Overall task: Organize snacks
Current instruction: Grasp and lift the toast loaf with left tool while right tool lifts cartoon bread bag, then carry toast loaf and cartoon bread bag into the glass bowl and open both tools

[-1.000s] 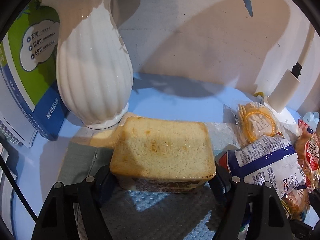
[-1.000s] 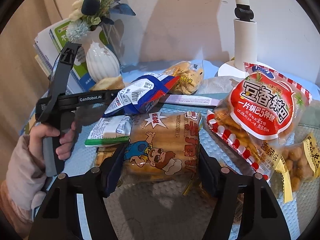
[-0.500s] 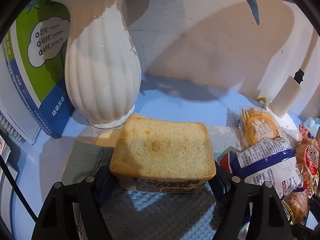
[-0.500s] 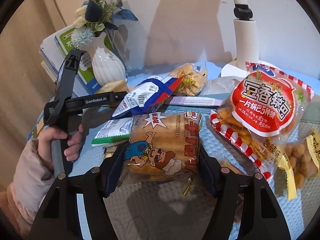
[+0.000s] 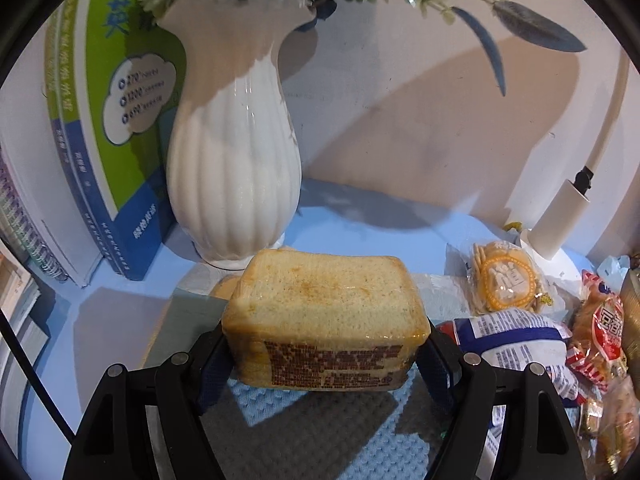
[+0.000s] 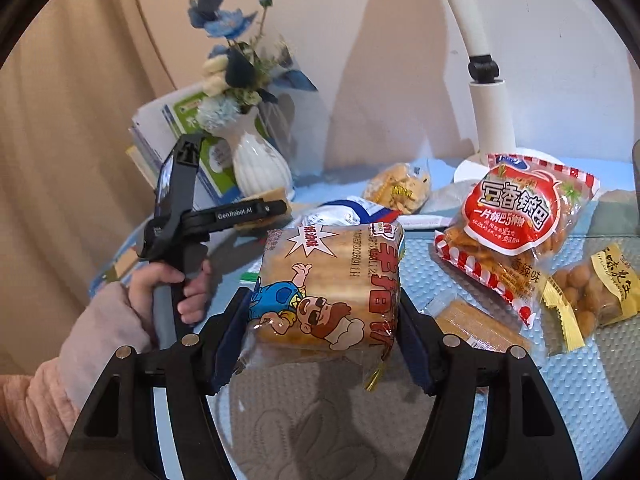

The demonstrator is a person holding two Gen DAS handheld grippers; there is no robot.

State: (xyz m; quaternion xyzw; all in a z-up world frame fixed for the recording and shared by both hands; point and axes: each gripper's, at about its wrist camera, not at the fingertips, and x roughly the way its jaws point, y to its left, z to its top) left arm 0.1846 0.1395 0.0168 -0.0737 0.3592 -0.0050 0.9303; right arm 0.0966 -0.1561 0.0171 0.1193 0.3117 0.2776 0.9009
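**Two snack packs gripped, one in each tool**

The left tool [image 5: 326, 356] had its jaws closed against both ends of a clear-wrapped block of sliced toast bread [image 5: 326, 312] with a brown printed label strip along its near edge; the print was too small to read. The bread hung just in front of a white ribbed ceramic vase [image 5: 234, 176] of blue artificial flowers. Behind the vase leaned a green-and-blue book [image 5: 116, 128] whose white cloud patch read "270", "1200" and "690".

The right tool [image 6: 324, 332] was clamped on a clear packet of finger biscuits [image 6: 328, 288] printed with a cartoon figure in sunglasses and large red characters, raised above the textured blue mat [image 6: 568, 384] on the bench. To its right lay a red-and-white striped bag of rice crust [image 6: 516, 224] lettered "豆香锅巴", and beside that a clear packet of round golden nuts [image 6: 588, 300]. A white lamp post [image 6: 488, 108] stood at the back. In the right wrist view a hand [image 6: 172, 292] in a pink fleecy sleeve held the left tool's handle, marked "GenRobot.AI".
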